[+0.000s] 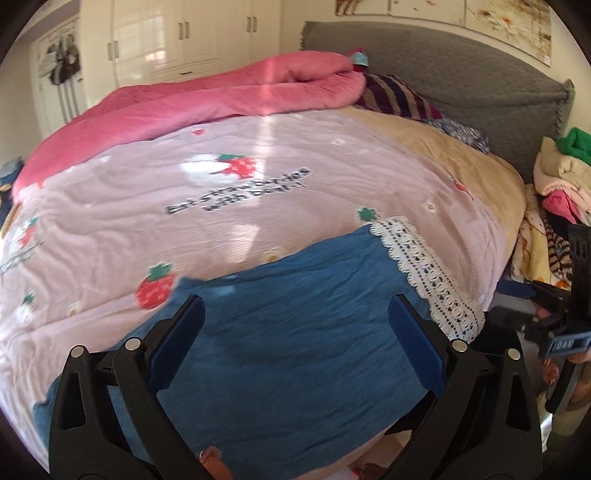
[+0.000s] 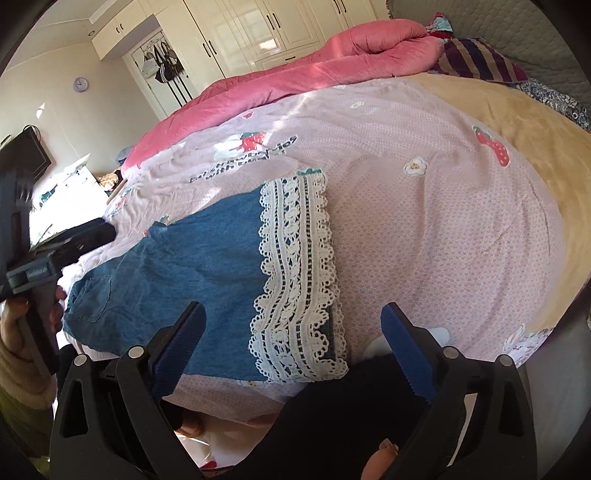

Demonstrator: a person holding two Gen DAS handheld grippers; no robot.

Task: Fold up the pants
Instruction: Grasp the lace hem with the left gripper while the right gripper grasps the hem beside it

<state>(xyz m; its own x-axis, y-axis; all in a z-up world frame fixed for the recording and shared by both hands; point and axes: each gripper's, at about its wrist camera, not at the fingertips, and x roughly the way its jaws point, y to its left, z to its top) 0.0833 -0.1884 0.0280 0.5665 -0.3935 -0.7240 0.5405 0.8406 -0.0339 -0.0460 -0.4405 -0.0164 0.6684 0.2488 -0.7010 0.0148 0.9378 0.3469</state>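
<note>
Blue denim pants [image 1: 295, 350] with a white lace hem [image 1: 428, 280] lie flat on the pink strawberry bedspread [image 1: 184, 206] near the bed's front edge. My left gripper [image 1: 295, 328] is open and empty, hovering over the blue cloth. In the right wrist view the pants [image 2: 192, 266] lie left of centre, lace hem [image 2: 295, 288] in the middle. My right gripper [image 2: 291, 336] is open and empty, just above the lace hem at the bed's edge. The left gripper [image 2: 99, 230] shows at the left of that view, the right gripper [image 1: 554, 321] at the right edge of the left view.
A rolled pink quilt [image 1: 221, 99] lies along the far side of the bed. A striped pillow [image 1: 395, 96] and grey headboard [image 1: 461, 81] are at the back right. A pile of clothes [image 1: 561, 177] stands right of the bed. White wardrobes [image 2: 258, 33] line the far wall.
</note>
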